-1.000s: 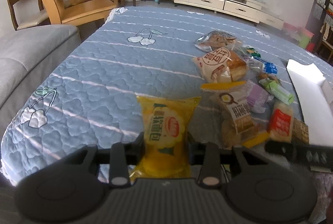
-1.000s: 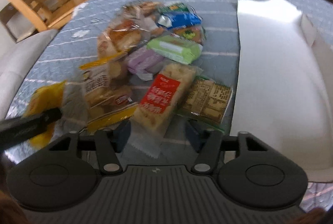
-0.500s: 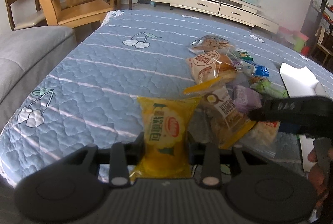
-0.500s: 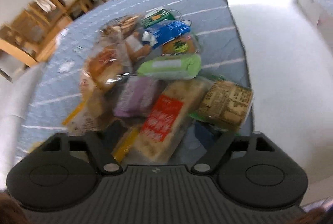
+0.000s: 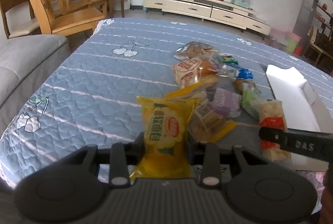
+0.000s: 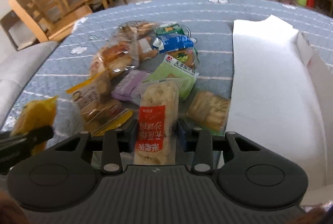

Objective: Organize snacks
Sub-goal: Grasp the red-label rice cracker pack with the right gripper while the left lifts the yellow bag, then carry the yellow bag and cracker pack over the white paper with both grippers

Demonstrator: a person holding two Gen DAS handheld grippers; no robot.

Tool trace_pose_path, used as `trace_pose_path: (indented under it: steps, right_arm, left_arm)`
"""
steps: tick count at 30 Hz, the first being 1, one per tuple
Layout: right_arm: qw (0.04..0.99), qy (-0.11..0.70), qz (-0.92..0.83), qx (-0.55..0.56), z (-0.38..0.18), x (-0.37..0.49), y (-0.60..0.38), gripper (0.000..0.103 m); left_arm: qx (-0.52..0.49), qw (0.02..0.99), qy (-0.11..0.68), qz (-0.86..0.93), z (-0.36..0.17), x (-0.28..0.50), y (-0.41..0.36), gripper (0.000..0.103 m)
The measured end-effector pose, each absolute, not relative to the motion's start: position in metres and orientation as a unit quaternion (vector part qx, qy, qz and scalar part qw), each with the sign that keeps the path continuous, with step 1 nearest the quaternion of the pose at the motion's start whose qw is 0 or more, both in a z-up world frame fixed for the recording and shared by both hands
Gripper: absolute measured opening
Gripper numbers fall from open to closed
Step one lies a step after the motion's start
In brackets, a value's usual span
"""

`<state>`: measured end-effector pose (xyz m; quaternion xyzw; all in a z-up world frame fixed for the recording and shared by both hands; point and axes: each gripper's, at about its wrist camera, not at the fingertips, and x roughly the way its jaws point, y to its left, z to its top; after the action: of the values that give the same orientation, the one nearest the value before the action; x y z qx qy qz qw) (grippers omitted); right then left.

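My left gripper [image 5: 166, 144] is shut on a yellow bread packet [image 5: 166, 128] and holds it upright above the blue quilt. My right gripper [image 6: 157, 136] is shut on a long rice-cracker packet with a red label [image 6: 156, 117], lifted just off the pile. In the left wrist view that red-label packet [image 5: 270, 111] hangs at the right, gripped by a dark finger [image 5: 291, 140]. The right wrist view shows the yellow packet [image 6: 35, 111] at its left edge. Behind lie a green packet [image 6: 177, 72], a purple one [image 6: 131, 84], a blue one [image 6: 174, 42] and bagged bread [image 6: 116, 57].
A white open box [image 6: 270, 88] lies to the right of the pile. A brown cracker packet [image 6: 210, 111] rests against its edge. A grey sofa [image 5: 25, 61] borders the quilt on the left; wooden chairs [image 5: 62, 11] and a low cabinet [image 5: 208, 7] stand beyond.
The right gripper's jaws have closed on the red-label packet and raised it from the pile. The left gripper keeps its hold on the yellow packet and has barely moved.
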<state>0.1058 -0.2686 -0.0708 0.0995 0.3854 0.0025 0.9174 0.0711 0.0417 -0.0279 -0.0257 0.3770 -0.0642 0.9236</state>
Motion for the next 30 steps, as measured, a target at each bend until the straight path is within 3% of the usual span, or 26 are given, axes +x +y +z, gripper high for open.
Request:
trace_pose_path:
  steps: [16, 30]
  right_arm:
    - [0.943, 0.315, -0.041, 0.104, -0.017, 0.036, -0.320, 0.047]
    - [0.947, 0.288, -0.084, 0.111, -0.001, 0.006, -0.356, 0.047]
  left_arm:
    - [-0.010, 0.936, 0.341, -0.092, 0.012, 0.039, 0.010, 0.036]
    - [0.032, 0.931, 0.322, -0.168, 0.031, 0.031, -0.064, 0.036]
